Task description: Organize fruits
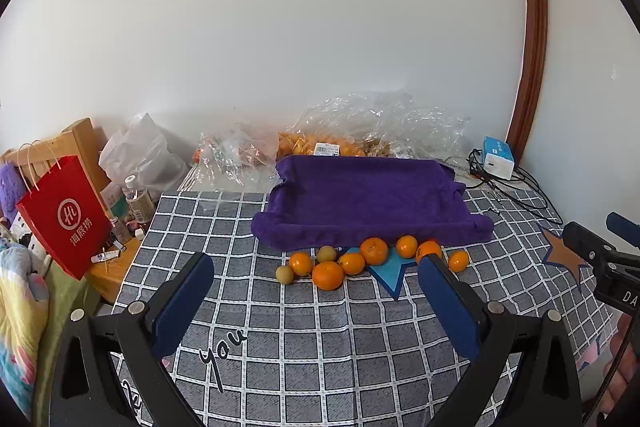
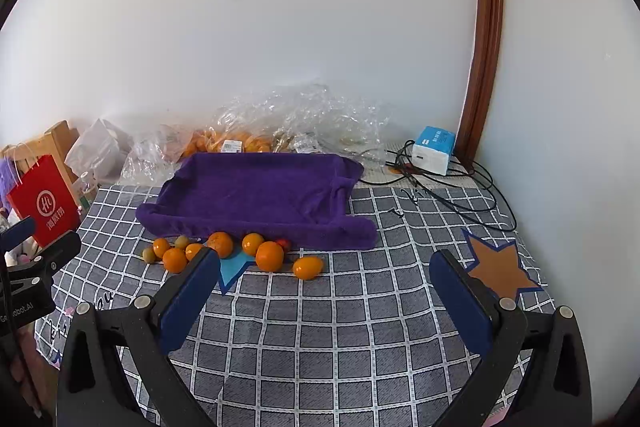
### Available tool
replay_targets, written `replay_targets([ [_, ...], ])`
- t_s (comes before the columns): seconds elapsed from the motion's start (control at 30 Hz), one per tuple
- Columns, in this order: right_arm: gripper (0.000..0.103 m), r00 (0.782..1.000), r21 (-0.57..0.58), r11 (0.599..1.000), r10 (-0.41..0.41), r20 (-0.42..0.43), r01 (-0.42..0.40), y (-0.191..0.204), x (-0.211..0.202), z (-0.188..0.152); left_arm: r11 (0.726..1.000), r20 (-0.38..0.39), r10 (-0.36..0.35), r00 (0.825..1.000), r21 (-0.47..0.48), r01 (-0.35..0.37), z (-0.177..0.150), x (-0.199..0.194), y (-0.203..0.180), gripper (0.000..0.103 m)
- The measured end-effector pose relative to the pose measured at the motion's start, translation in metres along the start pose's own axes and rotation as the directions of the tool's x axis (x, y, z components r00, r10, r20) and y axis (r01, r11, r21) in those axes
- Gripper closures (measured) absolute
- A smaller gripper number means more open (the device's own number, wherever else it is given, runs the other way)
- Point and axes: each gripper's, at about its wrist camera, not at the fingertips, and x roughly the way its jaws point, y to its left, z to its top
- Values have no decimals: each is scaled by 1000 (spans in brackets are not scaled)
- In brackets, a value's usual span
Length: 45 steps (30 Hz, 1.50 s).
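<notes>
Along near rim of purple towel-lined tray [image 1: 372,199], tangerines [image 1: 328,275] plus two small greenish-brown fruits [image 1: 285,273] lie bunched on checkered cloth [image 1: 320,347], none inside yet. I judge tray padded so fruit lands soft and stays put. I hold left gripper [image 1: 316,287] and right gripper [image 2: 324,287] short of cluster, fingers [image 2: 188,299] spread wide, empty, tilted down. Bagged fruit [image 1: 320,143] sits behind tray by wall, likely spare stock.

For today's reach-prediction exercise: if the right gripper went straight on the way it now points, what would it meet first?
Probably the bare grey checked cloth ahead of the open right gripper, short of the small orange fruits and the purple towel-lined tray. Depth is hard to judge here.
</notes>
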Motion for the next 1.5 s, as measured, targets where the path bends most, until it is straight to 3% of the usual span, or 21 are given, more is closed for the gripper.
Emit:
replay_targets([
  [1.5,0,1000,6,1000,10,11,-10,2,-5,1,1000,10,-11,1000,-11,11,2,-3,0,0],
])
